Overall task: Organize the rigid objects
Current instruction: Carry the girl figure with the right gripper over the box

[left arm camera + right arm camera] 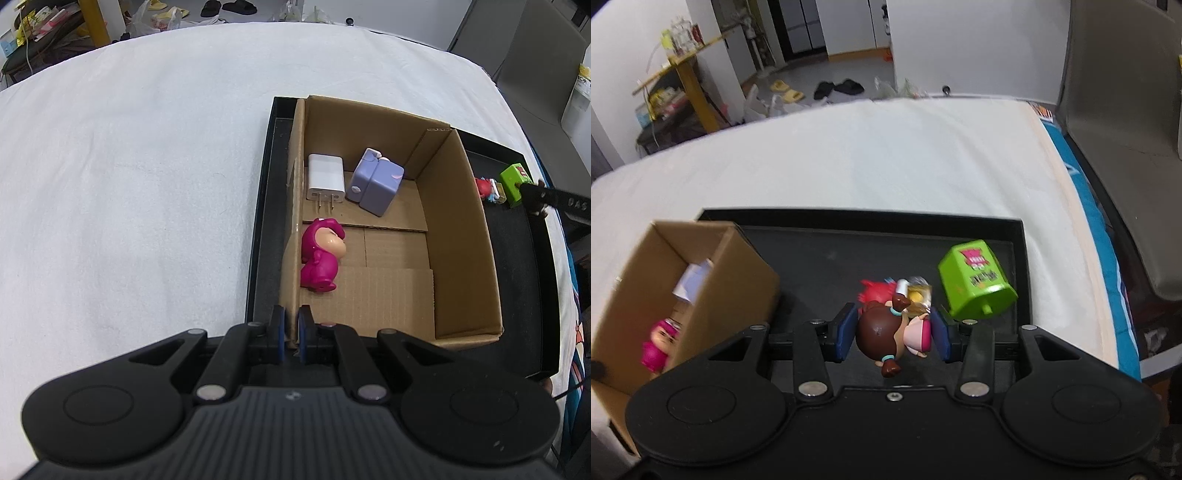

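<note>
Cardboard makes up the open box (pixel 458 236) that sits inside a shallow black tray (pixel 532 280) on a white cloth-covered table (pixel 129 166). The left gripper (pixel 291 325) has its two blue-padded fingers drawn close together, clamped on the near part of the box's left wall, one pad on each face of the cardboard. Inside the box, a white plug adapter (pixel 325 177) lies flat near the far left corner with its prongs pointing toward the camera, a lavender cube-shaped toy (pixel 376 181) stands tilted just beside it on the right, and a magenta figurine (pixel 321 254) lies on its side against the left wall, nearer than the adapter. From the right wrist view, the right gripper (pixel 894 332) has its fingers set apart on either side of a brown-haired doll figurine (pixel 882 332) in a pink outfit; the left pad looks to be against its head, but whether the right pad touches it I cannot tell. That doll rests over the tray floor to the right of the box, with a red spiky-haired toy (pixel 877 291) and a small clear-and-yellow piece (pixel 918 295) just beyond it. A green block toy (pixel 975 284) lies tipped over near the tray's right wall.
</note>
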`<state>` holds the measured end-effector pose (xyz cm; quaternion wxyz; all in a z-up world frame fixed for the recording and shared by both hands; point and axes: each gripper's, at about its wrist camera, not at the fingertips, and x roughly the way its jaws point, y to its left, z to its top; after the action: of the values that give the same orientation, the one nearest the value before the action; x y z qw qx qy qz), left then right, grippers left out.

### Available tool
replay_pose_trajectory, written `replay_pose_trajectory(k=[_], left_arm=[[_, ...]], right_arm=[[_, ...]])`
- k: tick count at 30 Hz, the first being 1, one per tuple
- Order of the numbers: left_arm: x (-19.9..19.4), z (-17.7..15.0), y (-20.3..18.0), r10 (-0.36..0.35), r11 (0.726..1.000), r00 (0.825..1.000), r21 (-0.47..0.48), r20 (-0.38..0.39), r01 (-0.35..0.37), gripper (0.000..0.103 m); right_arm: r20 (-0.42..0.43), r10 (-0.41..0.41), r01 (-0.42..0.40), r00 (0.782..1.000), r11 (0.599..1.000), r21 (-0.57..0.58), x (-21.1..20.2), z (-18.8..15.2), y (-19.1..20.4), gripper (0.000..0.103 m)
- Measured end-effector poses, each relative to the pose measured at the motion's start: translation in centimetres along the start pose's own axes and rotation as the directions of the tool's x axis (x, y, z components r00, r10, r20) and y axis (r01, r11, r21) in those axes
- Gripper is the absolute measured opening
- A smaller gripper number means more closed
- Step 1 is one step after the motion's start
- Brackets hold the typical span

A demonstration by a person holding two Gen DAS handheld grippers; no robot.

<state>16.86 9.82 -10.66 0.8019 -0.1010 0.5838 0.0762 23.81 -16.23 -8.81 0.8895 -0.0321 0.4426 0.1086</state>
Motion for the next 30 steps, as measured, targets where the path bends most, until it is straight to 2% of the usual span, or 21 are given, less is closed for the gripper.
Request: replay_pose_trajectory(k=[13,20,30], left_arm=[[0.0,0.0,0.1,-0.009,1.000,1.000,0.003,0.000,0.009,0.006],[0.0,-0.2,0.3,-0.015,1.000,1.000,0.001,0.005,0.015,0.006],[-0.1,-0.2,0.2,-0.013,1.000,1.000,0.002,0.006,0.013,0.006]], right_arm=[[0.116,0.139,-0.137,0.984,0.990,-0.024,-3.9,2.3,3.3,0.042],[0.133,0.221,-0.214,0.966,0.975,-0.067,-4.7,2.5,5.9,0.043],[0.117,0.277,-0.264,0.954,0.957,-0.118,-4.0,2.4,9.1,0.043]])
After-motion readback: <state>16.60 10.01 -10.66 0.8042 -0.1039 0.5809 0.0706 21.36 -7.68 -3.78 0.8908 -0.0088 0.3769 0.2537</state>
